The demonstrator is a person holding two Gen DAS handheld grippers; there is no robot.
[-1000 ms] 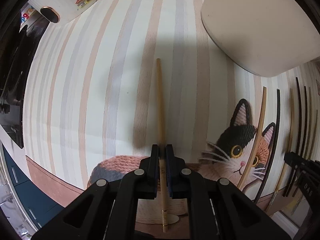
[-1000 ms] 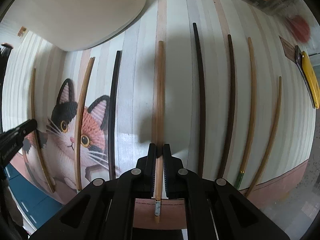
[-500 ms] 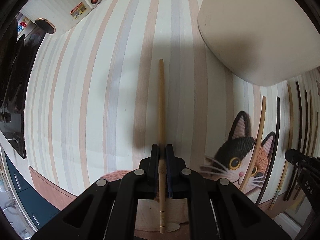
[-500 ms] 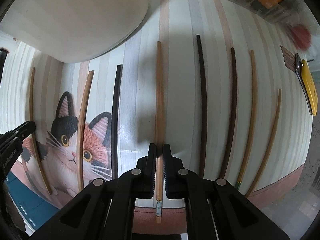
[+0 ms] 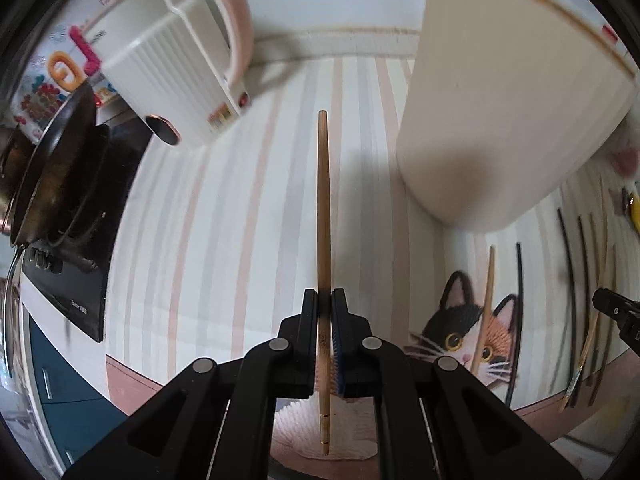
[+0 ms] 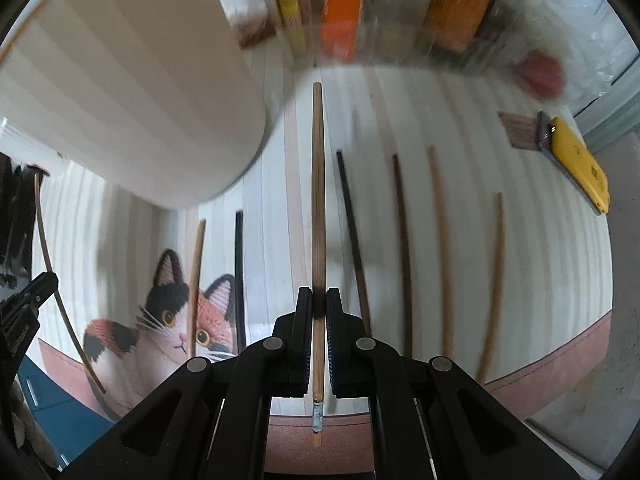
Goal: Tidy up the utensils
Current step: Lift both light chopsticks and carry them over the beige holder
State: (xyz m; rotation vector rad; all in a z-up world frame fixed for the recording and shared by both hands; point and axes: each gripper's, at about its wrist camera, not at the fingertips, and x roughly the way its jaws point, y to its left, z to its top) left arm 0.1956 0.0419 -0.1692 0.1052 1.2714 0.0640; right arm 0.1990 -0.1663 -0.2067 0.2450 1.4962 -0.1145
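Bamboo chopsticks: we find left tongs (image 5: 325, 300) clamped on one pale stick (image 5: 323, 216), right tongs (image 6: 319, 300) on another (image 6: 318, 200), both pointing forward beside the cream ribbed holder (image 5: 504, 120).

The left gripper (image 5: 325, 300) reaches forward with its two black fingers (image 5: 308, 320) drawn close together, pinching a light wooden chopstick (image 5: 323, 216) that runs straight ahead between them, its butt end sticking out behind the fingertips. The right gripper (image 6: 319, 300) is in the same pose: its fingers (image 6: 335, 320) are pressed in on a second wooden chopstick (image 6: 318, 200), which also points forward along the gripper's axis. Each gripper shows at the edge of the other's view, the left one at the left border of the right wrist view and the right one at the right border of the left wrist view, side by side and well apart.
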